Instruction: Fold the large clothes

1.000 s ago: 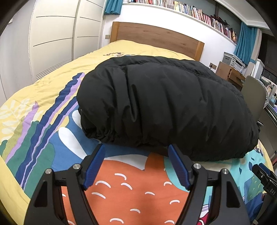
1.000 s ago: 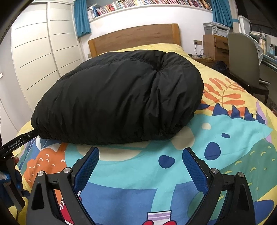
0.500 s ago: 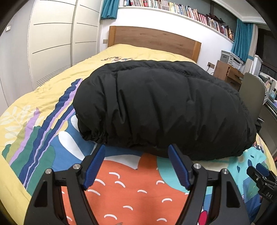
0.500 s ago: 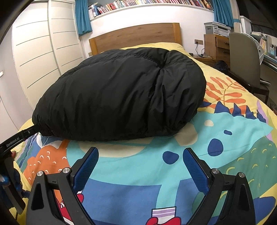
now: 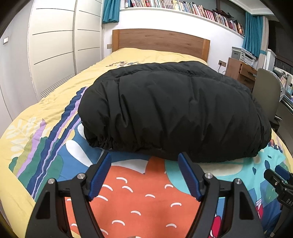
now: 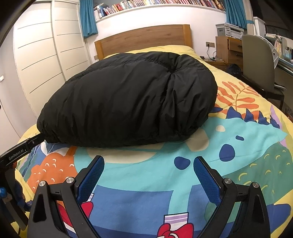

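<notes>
A black puffy down jacket [image 5: 174, 111] lies folded in a thick bundle on the bed's colourful duvet [image 5: 146, 197]. It also shows in the right wrist view [image 6: 128, 98]. My left gripper [image 5: 144, 161] is open and empty, hovering just in front of the jacket's elastic hem. My right gripper [image 6: 148, 164] is open and empty, a short way back from the jacket's near edge. The right gripper's body shows at the right edge of the left view [image 5: 280, 184]; the left gripper's body shows at the left edge of the right view [image 6: 20, 150].
A wooden headboard [image 5: 161, 44] stands behind the bed. White wardrobe doors [image 5: 53, 55] line the left side. A chair [image 6: 258, 60] and wooden drawers [image 6: 228, 49] stand to the right of the bed. A bookshelf [image 5: 183, 9] runs along the wall.
Both grippers have drawn back and lifted slightly from the jacket, so more duvet shows in front of it. The jacket lies still. Both grippers stay open.
</notes>
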Available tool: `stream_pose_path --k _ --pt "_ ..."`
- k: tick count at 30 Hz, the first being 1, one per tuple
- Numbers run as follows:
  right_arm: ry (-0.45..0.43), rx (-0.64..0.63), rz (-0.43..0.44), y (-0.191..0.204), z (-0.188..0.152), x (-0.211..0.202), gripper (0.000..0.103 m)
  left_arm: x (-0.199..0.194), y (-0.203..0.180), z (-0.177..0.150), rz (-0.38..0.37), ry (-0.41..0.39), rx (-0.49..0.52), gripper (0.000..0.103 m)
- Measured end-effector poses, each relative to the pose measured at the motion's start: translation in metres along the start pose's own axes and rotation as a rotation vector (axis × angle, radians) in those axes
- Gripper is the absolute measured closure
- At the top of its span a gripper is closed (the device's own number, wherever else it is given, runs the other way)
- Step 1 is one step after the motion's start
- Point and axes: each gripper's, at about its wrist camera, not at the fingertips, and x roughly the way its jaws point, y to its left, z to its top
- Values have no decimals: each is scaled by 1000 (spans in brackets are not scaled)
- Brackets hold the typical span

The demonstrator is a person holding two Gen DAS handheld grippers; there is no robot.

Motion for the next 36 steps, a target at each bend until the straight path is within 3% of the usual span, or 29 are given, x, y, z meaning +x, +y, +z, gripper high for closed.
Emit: stream_pose_path --k 20,36 --pt "-15 0 -8 0 0 -12 6 -12 0 -3 31 -21 38 29" --pt "-4 45 -68 -16 -3 -11 6 -8 -9 -5 27 -13 77 29"
